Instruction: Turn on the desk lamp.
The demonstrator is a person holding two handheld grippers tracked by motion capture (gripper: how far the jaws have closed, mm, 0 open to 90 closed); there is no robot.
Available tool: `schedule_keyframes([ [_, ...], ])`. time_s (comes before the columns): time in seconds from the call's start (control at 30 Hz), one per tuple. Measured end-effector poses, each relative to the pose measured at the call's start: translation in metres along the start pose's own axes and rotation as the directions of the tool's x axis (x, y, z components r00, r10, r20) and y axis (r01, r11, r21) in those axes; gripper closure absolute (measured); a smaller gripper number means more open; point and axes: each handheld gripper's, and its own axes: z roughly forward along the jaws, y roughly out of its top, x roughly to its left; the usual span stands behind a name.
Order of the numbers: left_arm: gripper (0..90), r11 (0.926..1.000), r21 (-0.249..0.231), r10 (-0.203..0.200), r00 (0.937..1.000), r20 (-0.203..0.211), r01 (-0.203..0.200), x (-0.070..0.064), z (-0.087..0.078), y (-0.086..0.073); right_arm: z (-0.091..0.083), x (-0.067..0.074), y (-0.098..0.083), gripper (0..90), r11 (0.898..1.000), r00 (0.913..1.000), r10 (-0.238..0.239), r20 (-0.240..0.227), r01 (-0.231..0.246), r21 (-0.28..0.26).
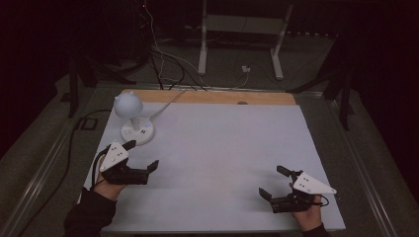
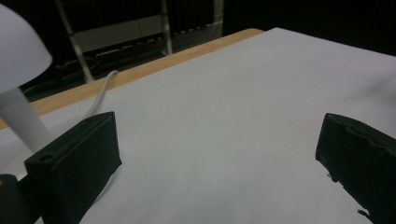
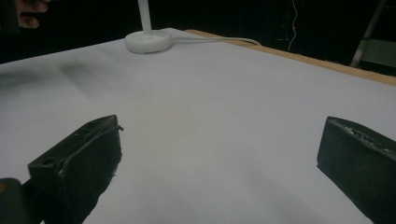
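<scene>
Spanning most of the high view, the pale grey, flat rectangular surface [image 1: 232, 148] carries one item, with a strip of bare wood [image 1: 212, 97] along its far edge.

Item: small white table lamp [image 1: 133, 118] with a domed shade, slim upright stem and round flat base, standing at the far left of the surface. Its long axis is vertical. A white cable [image 1: 165, 104] runs from the base toward the far edge.

Left claw [image 1: 144, 154]: near left, released, jaws spread wide with nothing between them. The lamp stands just beyond it, on the far side and slightly left; in the left gripper view the stem [image 2: 21, 119] rises close beside the left-hand jaw rather than between the two.

Right claw [image 1: 272, 181]: near right, likewise released and empty, well apart from the lamp, which sits far off in the right gripper view [image 3: 148, 39].

Judgement: the left claw is plainly the nearer; a short advance, swinging toward the stem, would bring it to the lamp.
</scene>
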Motion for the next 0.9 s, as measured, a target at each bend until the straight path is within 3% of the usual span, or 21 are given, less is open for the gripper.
schedule_keyframes([
  [0.33,0.4,0.9991,0.016,-0.038,0.9934,-0.109,0.04,0.01,0.011,0.0,0.001,0.0,0.0,0.0,1.0,1.0,0.001,0.001,-0.001,0.005],
  [0.47,0.4,0.9972,0.007,-0.073,0.9856,-0.152,0.075,0.014,0.014,0.001,0.0,0.0,0.0,0.0,1.0,1.0,0.003,0.002,-0.003,0.001],
  [0.73,0.4,0.9947,0.016,-0.095,0.9735,-0.208,0.101,0.02,0.024,0.0,0.0,0.0,0.0,0.0,1.0,1.0,0.001,0.002,-0.001,0.001],
  [0.9,0.4,0.9923,0.01,-0.117,0.9625,-0.244,0.124,0.025,0.028,0.0,0.0,0.0,0.0,0.0,1.0,1.0,0.004,0.001,-0.004,0.001],
])
